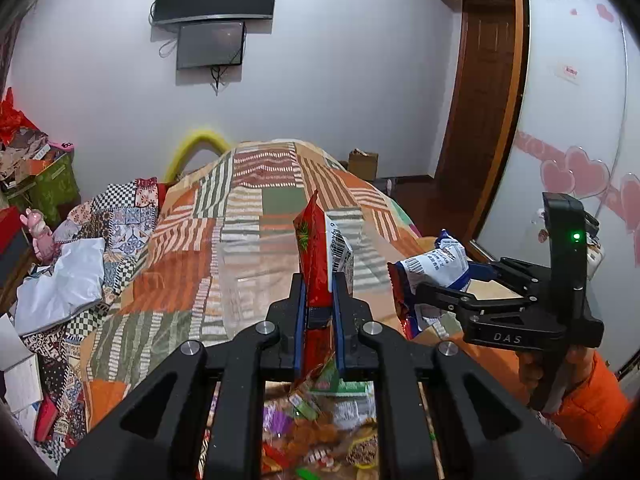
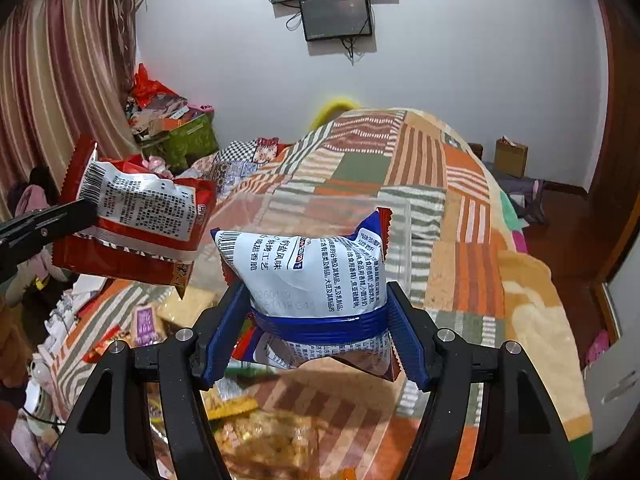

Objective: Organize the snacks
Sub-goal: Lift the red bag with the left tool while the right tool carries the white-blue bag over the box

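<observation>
Two snack packets are nearest: the left gripper [image 1: 319,292] pinches a flat red foil packet [image 1: 314,248] by its edge, fingers almost together, and the right gripper [image 2: 316,320] clamps a puffy white-and-blue packet [image 2: 308,272] across its middle at half width. Both hang above the patchwork striped blanket [image 1: 256,184]; loose snacks [image 1: 320,432] lie on it below. Just beyond the packets stands a clear plastic box [image 2: 396,216], probably the target; lower each one gently inside it before letting go.

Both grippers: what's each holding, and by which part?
Left gripper pinches red snack packet edge-on near its lower end. Right gripper squeezes blue-white snack packet across its lower middle.
</observation>
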`<state>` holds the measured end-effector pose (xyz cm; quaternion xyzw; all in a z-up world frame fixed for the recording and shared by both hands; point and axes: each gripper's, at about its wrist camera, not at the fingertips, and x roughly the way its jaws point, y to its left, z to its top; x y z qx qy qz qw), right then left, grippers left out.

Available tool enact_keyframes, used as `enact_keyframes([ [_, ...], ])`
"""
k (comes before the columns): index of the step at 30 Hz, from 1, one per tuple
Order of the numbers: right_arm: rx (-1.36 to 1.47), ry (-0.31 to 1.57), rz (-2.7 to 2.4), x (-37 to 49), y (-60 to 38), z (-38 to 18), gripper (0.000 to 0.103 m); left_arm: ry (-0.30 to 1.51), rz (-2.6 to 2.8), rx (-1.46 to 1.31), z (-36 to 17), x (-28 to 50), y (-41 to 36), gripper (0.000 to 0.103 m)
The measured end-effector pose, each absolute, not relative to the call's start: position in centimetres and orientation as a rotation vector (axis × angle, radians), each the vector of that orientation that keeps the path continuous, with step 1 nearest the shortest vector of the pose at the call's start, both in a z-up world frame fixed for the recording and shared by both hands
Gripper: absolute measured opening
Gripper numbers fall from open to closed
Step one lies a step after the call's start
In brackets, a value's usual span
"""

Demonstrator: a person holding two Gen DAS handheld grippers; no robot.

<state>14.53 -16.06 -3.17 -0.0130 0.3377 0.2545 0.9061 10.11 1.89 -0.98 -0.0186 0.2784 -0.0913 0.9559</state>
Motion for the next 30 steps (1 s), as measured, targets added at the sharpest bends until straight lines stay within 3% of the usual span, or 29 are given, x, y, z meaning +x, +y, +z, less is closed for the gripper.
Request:
enact_keyframes([
  [15,-0.021,0.662,0.522,18.2,-14.7,-1.9,0.065,0.555,-0.126,-0.072,-2.7,15.3,3.5,0.011],
  [30,-0.1,0.756,0.483,22.4,-12.5,-5.0,0.065,0.631,-0.118,-0.121,-6.1,21.0,3.6,0.011],
])
